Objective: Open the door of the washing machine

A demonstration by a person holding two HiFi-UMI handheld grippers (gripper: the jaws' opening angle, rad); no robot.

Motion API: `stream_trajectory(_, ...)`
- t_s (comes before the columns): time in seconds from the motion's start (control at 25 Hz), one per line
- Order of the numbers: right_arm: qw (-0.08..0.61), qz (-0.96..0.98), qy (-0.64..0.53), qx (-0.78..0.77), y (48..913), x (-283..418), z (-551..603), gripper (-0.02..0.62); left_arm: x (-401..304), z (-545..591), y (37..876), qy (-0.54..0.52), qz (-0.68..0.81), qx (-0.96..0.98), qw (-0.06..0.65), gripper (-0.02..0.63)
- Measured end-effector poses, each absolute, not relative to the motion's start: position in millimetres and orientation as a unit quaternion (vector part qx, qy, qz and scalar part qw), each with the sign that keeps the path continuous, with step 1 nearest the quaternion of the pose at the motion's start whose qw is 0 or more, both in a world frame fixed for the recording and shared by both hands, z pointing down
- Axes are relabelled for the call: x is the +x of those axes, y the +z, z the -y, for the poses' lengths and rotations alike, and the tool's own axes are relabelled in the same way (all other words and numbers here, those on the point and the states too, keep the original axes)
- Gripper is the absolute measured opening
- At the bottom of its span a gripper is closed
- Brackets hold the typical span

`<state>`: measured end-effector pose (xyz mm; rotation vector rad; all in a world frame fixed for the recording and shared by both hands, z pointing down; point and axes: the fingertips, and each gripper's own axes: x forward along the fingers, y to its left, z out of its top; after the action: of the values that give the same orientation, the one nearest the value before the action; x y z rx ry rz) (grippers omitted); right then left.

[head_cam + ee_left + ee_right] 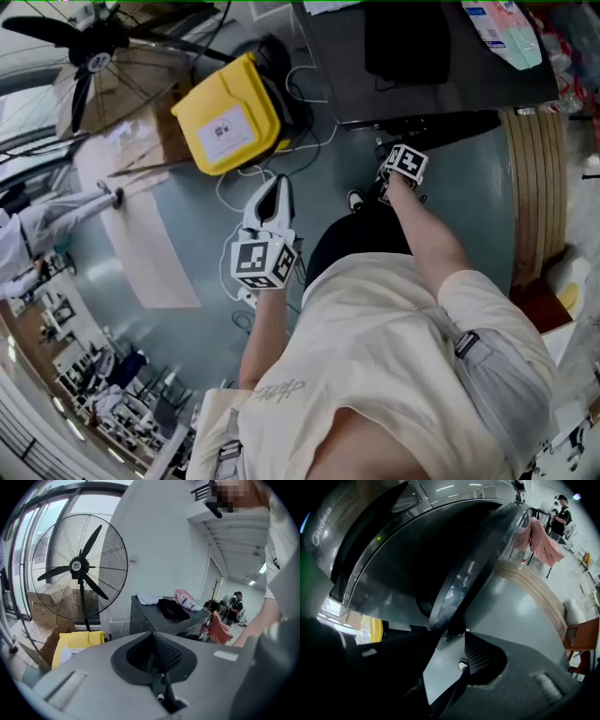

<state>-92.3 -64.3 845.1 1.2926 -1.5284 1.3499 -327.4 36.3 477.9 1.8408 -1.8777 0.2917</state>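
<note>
Both tongs are closed. My right gripper [454,632] is pinched on the lower rim of the round dark-glass door [478,559], which stands partly swung out from the grey front-loading washing machine [342,522] at upper left of the right gripper view. My left gripper [153,638] holds nothing and points at a black pedestal fan [77,566]. I judge the door rigid, weighty and slick-faced, so the rim is the best hold. The smooth grey floor [169,244] carries a yellow plastic case [230,112].

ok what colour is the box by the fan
The box is yellow, clearest in the head view.
</note>
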Motion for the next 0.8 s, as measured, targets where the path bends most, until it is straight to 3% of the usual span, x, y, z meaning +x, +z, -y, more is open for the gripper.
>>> stream_trajectory(0.32,0.382,0.601,0.523,0.469,855,-34,6,0.151,-314,-58,493,0.096,0.65,0.713,0.244,0.017)
stream_trajectory(0.6,0.437,0.547,0.497,0.513,853,60,-51,0.097,-303,-76,507,0.101,0.617,0.737,0.255,0.017)
stream_trajectory(0.8,0.434,0.506,0.492,0.56,854,122,-75,0.073,-293,-75,509,0.106,0.596,0.754,0.254,0.017)
